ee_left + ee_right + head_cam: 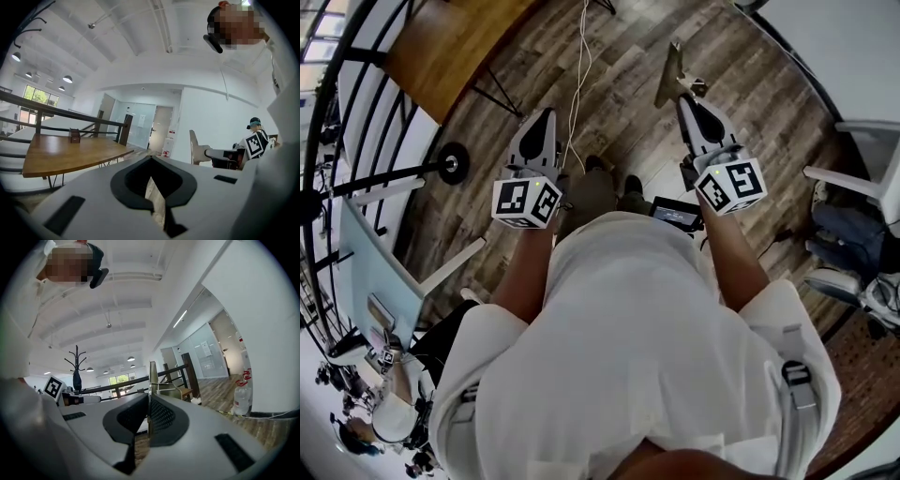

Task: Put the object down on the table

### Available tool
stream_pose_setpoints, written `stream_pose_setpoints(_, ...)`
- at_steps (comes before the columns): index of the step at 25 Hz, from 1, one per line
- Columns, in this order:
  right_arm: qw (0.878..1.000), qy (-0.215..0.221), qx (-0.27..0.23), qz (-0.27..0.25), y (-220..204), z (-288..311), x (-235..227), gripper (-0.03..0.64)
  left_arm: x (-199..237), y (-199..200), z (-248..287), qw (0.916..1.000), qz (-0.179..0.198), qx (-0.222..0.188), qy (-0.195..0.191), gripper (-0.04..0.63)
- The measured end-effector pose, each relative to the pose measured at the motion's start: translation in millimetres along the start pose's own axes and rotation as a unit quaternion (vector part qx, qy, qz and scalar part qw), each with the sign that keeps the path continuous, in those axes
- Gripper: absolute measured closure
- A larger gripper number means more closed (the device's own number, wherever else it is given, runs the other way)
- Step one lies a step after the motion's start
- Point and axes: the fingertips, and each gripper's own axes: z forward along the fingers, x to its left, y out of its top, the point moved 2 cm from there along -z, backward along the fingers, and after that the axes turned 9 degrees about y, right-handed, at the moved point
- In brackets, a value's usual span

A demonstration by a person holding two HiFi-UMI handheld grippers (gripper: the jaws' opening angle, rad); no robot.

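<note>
One thin, flat tan object is clamped edge-on in the right hand-held gripper, jaws tight on it, over the wood floor. Left hand-held gripper: jaws together, empty. Table is well apart from the object, at left.

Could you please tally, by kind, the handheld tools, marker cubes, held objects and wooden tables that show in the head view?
Tools: 2, left tool and right tool
Marker cubes: 2, left cube and right cube
Held objects: 1, flat tan object in the right tool
Wooden tables: 1, wooden table
Total: 6
</note>
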Motion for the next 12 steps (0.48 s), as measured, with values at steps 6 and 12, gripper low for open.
stream_pose_setpoints(6, 1.0, 0.001, 0.007, 0.003, -3.2, 46.5, -17.1, 0.592, 34.0, -6.1, 38.1, 0.9998, -0.02, 0.004, 0.008, 0.581)
stream_pose_setpoints(12, 0.999, 0.022, 0.033, -0.017, 10.5, 131.1, -35.0, 0.592, 87.1, 21.7, 98.1, 0.9991, -0.033, -0.025, 0.013, 0.581)
